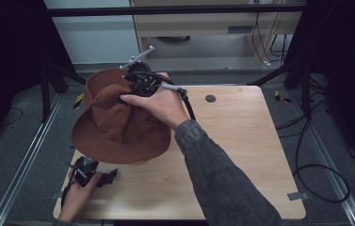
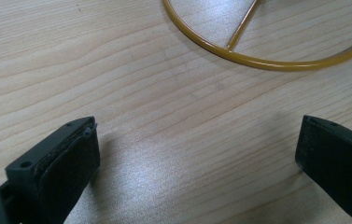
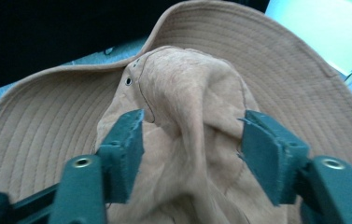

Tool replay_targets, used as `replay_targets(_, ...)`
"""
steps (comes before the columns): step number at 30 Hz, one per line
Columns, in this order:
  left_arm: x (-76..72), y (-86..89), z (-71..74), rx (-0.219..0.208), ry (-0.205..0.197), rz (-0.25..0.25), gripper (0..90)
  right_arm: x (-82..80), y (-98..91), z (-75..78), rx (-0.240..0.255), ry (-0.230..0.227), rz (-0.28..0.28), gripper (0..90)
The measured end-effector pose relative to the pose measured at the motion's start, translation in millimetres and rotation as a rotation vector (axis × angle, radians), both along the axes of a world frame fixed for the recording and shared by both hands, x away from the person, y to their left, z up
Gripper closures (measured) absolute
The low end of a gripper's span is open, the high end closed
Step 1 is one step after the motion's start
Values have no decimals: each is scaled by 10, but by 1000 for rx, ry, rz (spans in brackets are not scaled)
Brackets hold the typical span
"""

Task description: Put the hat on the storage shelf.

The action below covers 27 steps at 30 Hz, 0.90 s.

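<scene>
Right gripper (image 3: pixel 190 154): its jaws are seen standing apart on either side of a raised fold in the crown of the hat (image 3: pixel 197 140). The left pad seems just to touch the cloth and the right pad stands a little off it; the fold is not judged to be pinched. No earlier picture is at hand, so only the present stance is recorded — jaws parted, cloth between them, grip slack.

Left gripper (image 2: pixel 197 154): jaws wide apart, nothing between them, held low over the bare table (image 2: pixel 117 93). Beyond them part of a yellow wire ring (image 2: pixel 257 61) with one spoke is seen lying on the wood; it is taken for the foot of a stand.

In the high view the hat (image 1: pixel 114 127) is found at the table's far left, its brim overhanging the edge, raised off the wood and apparently borne from beneath — the support itself is hidden by the brim. The right gripper (image 1: pixel 140 84) is held at the crown; the left gripper (image 1: pixel 107 178) waits near the front edge.

Judgement: the hat appears placed on its support and the release is under way. Left to do — the right gripper to be drawn clear, and the hat's seating confirmed.
</scene>
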<state>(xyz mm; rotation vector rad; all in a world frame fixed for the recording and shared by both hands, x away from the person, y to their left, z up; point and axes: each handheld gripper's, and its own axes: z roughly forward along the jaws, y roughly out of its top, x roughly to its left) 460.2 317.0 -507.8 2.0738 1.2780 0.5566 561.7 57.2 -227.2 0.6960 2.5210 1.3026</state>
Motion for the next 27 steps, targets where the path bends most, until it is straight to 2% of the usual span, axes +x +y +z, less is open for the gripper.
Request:
replay_targets(5, 1, -2, 0, -3, 2, -1, 0, -112, -248, 56, 11, -25, -30, 237)
replay_targets(12, 1, -2, 0, -2, 1, -1, 0, -272, -791, 3, 39, -56, -107, 166)
replay_targets(19, 2, -3, -4, -5, -3, 0, 0, -355, -1313, -194, 40, -70, -179, 130)
replay_targets(23, 1, -4, -4, -6, -3, 1, 0, -437, -1525, -359, 45, -82, -199, 120)
replay_targets(27, 1, -6, -5, -8, -1, 2, 0, -544, -1698, -570, 23, -95, -209, 109)
